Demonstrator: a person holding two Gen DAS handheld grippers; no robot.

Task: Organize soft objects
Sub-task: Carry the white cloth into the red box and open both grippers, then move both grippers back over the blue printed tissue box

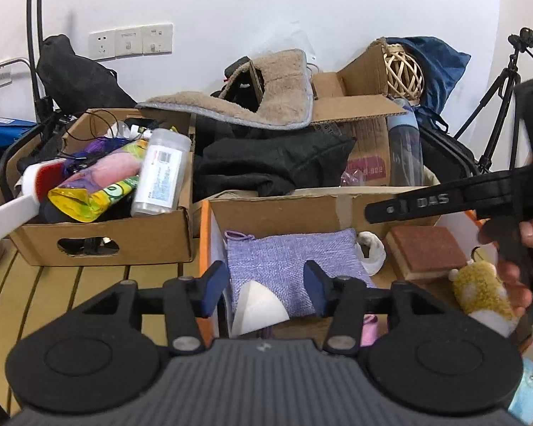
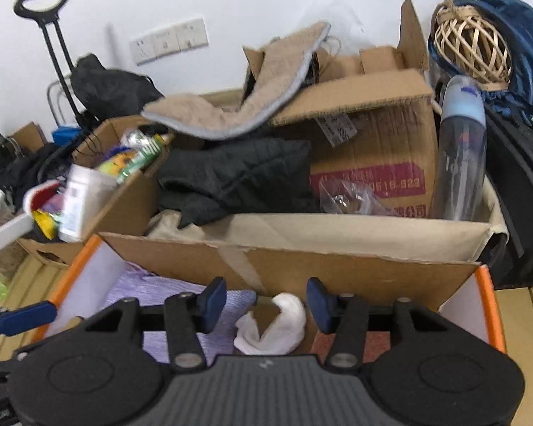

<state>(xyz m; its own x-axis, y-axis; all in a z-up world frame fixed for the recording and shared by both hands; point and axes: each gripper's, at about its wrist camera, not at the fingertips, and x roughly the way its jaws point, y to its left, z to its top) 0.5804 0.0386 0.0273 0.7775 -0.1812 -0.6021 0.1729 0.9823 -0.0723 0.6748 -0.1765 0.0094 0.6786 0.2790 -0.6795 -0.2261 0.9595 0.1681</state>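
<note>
In the orange-edged box [image 1: 205, 248] lie a purple pouch [image 1: 287, 255] and white cloth [image 2: 277, 325].

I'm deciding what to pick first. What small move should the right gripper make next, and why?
Probably ease the right gripper down and close on the white cloth: its jaws stand open and empty, and the cloth lies loose right between them in the orange-rimmed box.

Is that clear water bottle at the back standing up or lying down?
Standing, leaning slightly. The water bottle has its blue cap at the top and its base down behind the front cardboard box, beside the printed carton.
</note>
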